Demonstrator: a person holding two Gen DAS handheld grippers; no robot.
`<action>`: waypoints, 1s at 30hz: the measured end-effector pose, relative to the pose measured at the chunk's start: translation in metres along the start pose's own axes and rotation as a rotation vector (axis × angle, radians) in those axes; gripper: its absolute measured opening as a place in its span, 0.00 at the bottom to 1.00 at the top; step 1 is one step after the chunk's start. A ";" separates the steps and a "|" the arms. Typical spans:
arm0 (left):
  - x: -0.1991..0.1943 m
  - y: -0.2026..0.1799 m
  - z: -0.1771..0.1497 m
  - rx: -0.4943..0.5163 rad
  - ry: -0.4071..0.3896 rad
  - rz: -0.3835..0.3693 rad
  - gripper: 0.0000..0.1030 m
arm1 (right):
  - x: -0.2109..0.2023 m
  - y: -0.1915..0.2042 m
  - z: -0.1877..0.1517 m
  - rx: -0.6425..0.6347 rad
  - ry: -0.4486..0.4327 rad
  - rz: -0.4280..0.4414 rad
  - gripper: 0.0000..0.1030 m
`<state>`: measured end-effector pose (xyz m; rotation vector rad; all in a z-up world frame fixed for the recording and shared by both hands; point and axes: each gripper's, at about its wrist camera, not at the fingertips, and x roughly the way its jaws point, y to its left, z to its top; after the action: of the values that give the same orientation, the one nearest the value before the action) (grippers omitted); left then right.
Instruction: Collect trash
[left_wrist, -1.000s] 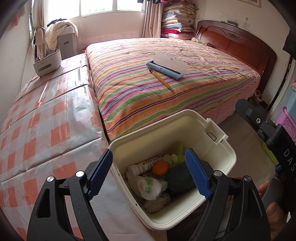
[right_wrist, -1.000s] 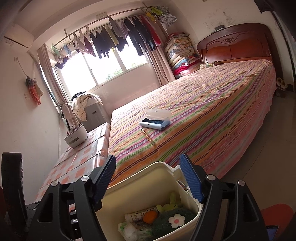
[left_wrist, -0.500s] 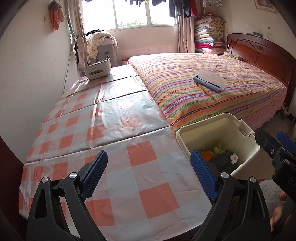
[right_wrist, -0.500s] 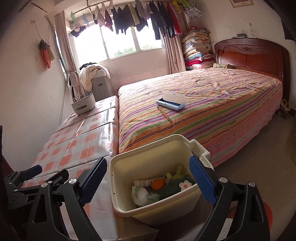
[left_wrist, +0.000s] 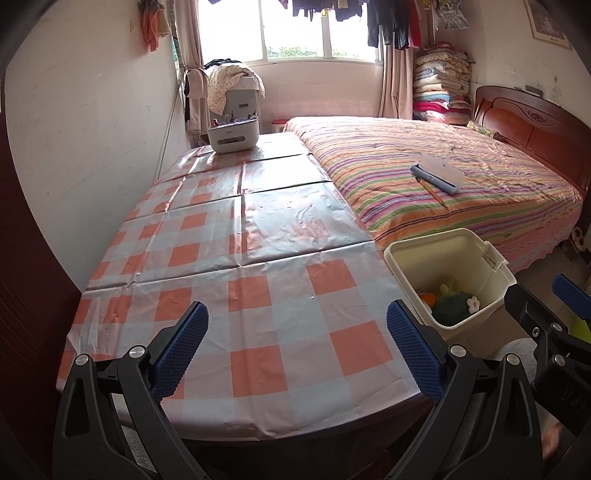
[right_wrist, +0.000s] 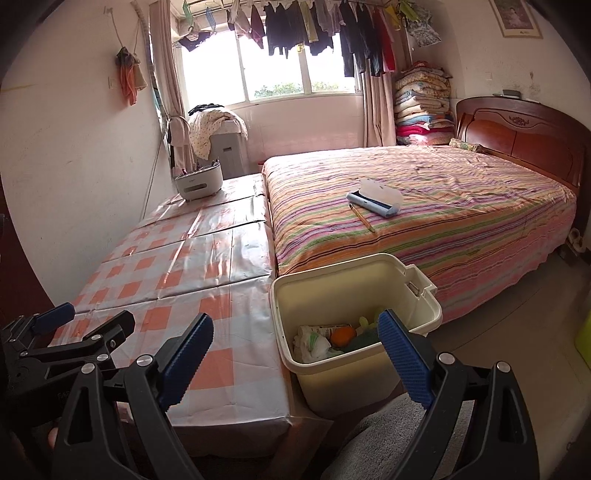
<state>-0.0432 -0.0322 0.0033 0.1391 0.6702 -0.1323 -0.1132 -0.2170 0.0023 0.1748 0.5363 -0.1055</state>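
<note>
A cream plastic bin (left_wrist: 495, 273) stands on the floor between the table and the bed; it also shows in the right wrist view (right_wrist: 332, 373). It holds trash: a white plastic bag (right_wrist: 314, 343), an orange ball (right_wrist: 341, 336), a paper roll and a dark green lump with a white flower (left_wrist: 456, 308). My left gripper (left_wrist: 295, 350) is open and empty over the near end of the checked table (left_wrist: 258, 258). My right gripper (right_wrist: 295, 363) is open and empty, near the bin's front rim. The left gripper also shows at the left of the right wrist view (right_wrist: 79, 325).
A striped bed (right_wrist: 424, 221) carries a blue lint roller with its clear cover (right_wrist: 373, 201) and a pencil (right_wrist: 362, 218). A white desk organiser (left_wrist: 232, 137) stands at the table's far end. A grey mat (right_wrist: 384, 435) lies on the floor below the bin.
Both grippers have drawn back and up from over the bin. The left one has swung left, so it now looks along the table. Both stay open and empty.
</note>
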 end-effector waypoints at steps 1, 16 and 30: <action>-0.002 0.002 -0.001 -0.002 0.000 0.003 0.93 | -0.001 0.002 0.000 -0.008 0.000 0.001 0.85; -0.012 0.016 -0.004 -0.024 -0.006 0.010 0.93 | 0.000 0.013 -0.002 -0.025 0.027 0.031 0.86; -0.004 0.018 -0.003 -0.029 0.015 0.002 0.93 | 0.010 0.015 0.000 -0.025 0.048 0.032 0.86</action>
<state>-0.0454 -0.0141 0.0045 0.1131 0.6866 -0.1199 -0.1021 -0.2032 -0.0010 0.1613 0.5823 -0.0636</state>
